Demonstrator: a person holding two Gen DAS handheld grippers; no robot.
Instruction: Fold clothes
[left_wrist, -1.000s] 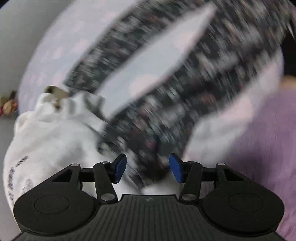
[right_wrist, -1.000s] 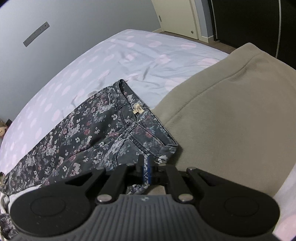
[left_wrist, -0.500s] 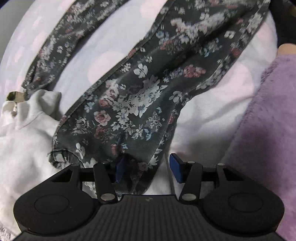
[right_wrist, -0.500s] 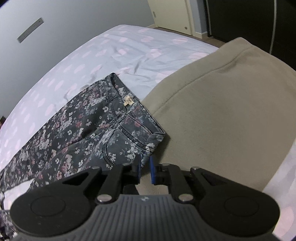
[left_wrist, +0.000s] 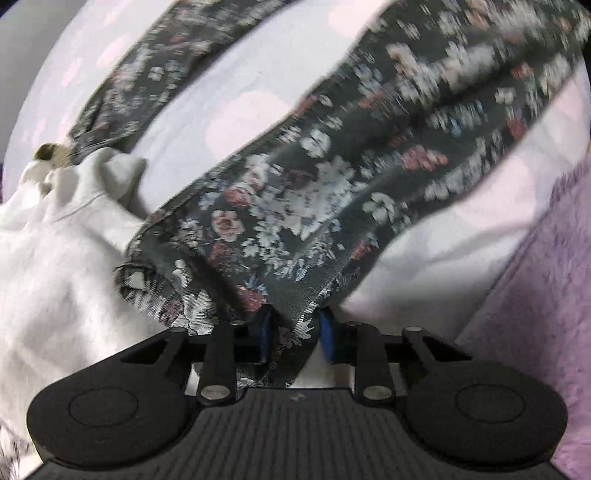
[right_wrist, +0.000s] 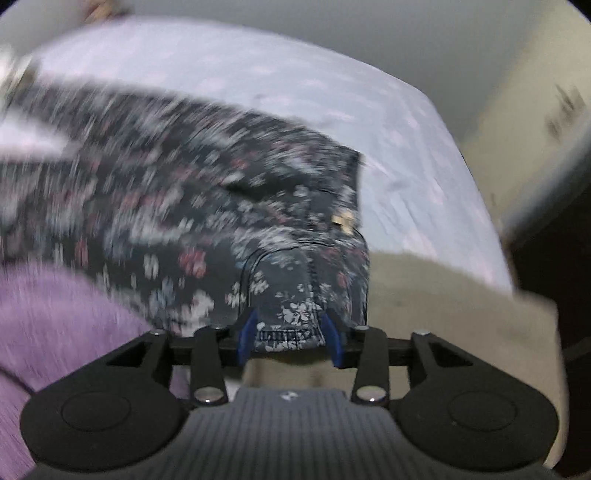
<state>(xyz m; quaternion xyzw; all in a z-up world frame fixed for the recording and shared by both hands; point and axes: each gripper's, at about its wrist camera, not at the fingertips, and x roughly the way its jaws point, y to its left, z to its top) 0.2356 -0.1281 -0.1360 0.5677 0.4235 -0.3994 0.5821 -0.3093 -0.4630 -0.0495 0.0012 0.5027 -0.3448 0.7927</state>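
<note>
Between my left gripper's (left_wrist: 293, 338) blue pads sits the hem of one leg of the floral jeans (left_wrist: 332, 192); the jaws are closing on it and the cloth bunches in the gap, though I cannot tell that the pinch is firm yet. At my right gripper (right_wrist: 290, 338) the waistband corner of the same jeans lies between the pads, but these jaws are opening, with a visible gap on either side of the denim, so I read that end as released or being re-gripped. Just beyond the left gripper, a white garment (left_wrist: 55, 266) lies crumpled against the leg hem, and a purple fleece (left_wrist: 535, 295) sits to the right. Near the right gripper a tan blanket (right_wrist: 443, 306) lies under the waistband edge. Farther out, the jeans stretch across the bed's spotted sheet (right_wrist: 258, 66), the two legs splayed apart with sheet showing between them, no fold line visible. Both views are motion-blurred. Judgement: task is early. Jeans laid out roughly flat only; legs not yet brought together, no lengthwise or crosswise fold made. White garment untouched, still to do.
</note>
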